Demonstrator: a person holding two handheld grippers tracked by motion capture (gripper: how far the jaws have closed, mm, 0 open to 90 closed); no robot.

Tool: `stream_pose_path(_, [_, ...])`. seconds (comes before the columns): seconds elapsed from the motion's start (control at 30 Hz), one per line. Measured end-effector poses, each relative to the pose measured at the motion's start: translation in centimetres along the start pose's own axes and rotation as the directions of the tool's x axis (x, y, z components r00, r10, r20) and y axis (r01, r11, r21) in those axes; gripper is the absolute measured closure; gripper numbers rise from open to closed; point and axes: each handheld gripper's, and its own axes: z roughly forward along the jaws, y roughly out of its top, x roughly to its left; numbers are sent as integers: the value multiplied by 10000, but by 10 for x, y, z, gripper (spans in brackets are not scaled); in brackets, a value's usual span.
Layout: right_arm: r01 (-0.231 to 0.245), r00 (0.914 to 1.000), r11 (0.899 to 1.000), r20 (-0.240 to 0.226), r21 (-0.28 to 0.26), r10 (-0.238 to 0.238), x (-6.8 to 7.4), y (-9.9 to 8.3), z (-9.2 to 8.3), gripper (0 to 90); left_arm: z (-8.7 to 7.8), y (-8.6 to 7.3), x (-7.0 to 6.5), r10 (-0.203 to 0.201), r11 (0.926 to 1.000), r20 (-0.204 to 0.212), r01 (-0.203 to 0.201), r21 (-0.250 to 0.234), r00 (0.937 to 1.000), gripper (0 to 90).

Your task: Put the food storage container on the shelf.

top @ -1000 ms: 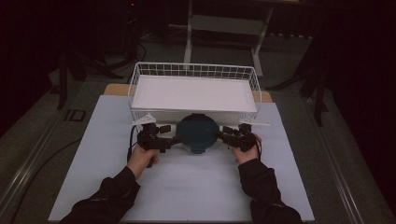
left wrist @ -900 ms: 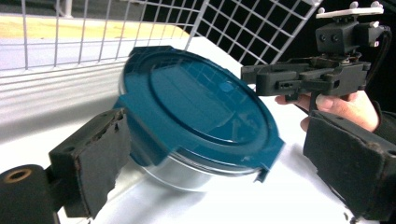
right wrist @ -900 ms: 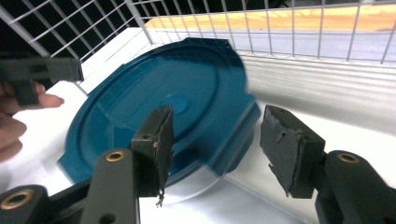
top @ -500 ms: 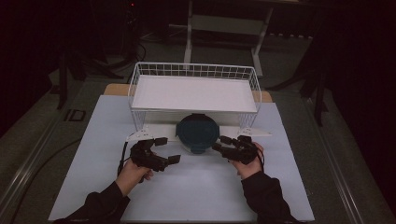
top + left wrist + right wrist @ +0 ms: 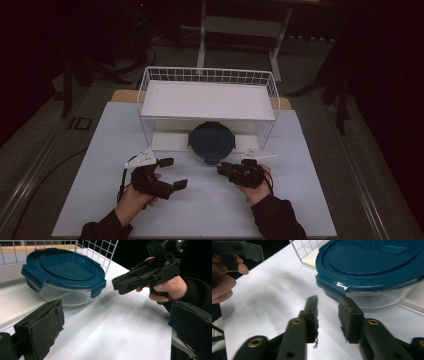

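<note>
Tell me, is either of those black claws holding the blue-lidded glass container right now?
No: the blue-lidded container sits on the table by itself, with the left gripper and right gripper both apart from it.

1. White table top [image 5: 100,150], with wooden edges showing at 11 and 1 o'clock.
2. White wire rack [image 5: 207,75] stands on the table toward 12 o'clock.
3. Glass container with teal lid [image 5: 211,141] sits at centre, partly under the rack's front edge.

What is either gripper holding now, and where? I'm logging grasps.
Nothing: left gripper stands open, right gripper nearly closed on air, both apart from the container.
</note>
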Motion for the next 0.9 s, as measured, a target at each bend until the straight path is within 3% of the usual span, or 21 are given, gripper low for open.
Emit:
stream_pose_path(0.1, [145, 9999, 9998, -10, 162, -145, 3, 0, 4, 790, -1, -4, -3, 2, 10000, -19, -2, -37, 10000, 4])
stream_pose_path(0.13, [135, 9999, 9995, -68, 300, -133, 5, -1, 8, 877, -1, -5, -3, 6, 10000, -49, -6, -76, 10000, 3])
stream_pose_path(0.17, [143, 9999, 9991, -41, 397, -142, 6, -1, 10, 898, -2, -6, -3, 11, 10000, -60, -12, -70, 10000, 4])
stream_pose_path(0.4, [243, 9996, 9980, 158, 580, -253, 9, 3, 25, 899, -3, -7, -1, 31, 9998, -208, -36, -199, 9998, 4])
stream_pose_path(0.7, [150, 9990, 9979, 416, 635, -177, 3, 8, 37, 900, -1, -11, 1, -43, 9999, -159, 41, -149, 9999, 4])
stream_pose_path(0.9, [8, 9981, 9985, 619, 544, -42, -4, 10, 40, 900, 1, -12, -1, 173, 9998, -135, -174, -113, 9998, 4])
